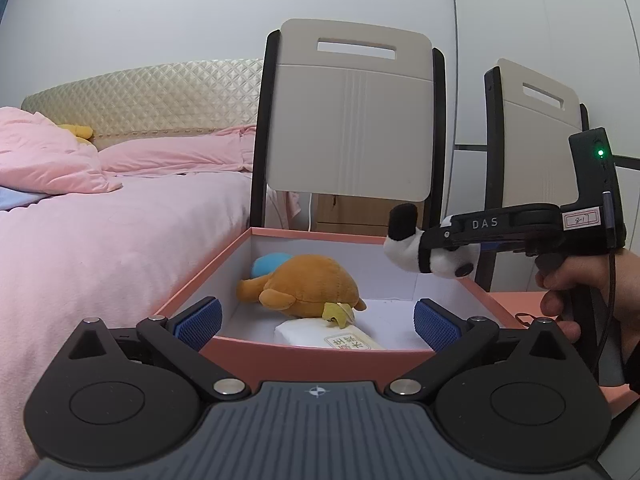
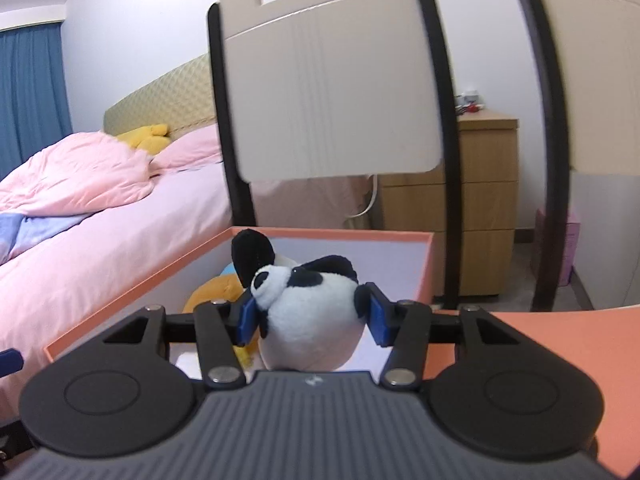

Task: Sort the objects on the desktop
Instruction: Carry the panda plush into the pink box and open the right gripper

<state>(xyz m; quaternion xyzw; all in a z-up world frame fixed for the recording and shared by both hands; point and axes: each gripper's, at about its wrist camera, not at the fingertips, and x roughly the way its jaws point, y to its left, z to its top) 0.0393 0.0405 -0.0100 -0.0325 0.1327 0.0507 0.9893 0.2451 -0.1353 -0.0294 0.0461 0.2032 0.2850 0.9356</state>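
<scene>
The right gripper (image 2: 312,316) is pinching a panda (image 2: 308,320) above the box (image 1: 320,354) to drop it in; the left gripper's (image 1: 318,326) fingers are spread, empty.

"DAS" is showing in white on the right gripper (image 1: 434,254); a handwritten "8-1" label (image 1: 581,216) is sitting behind it.

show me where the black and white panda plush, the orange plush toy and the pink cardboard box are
Black and white panda plush (image 2: 312,316): right wrist view, white belly.
Orange plush toy (image 1: 310,280): left wrist view, rounded back.
Pink cardboard box (image 1: 320,360): left wrist view, near outer wall.
</scene>
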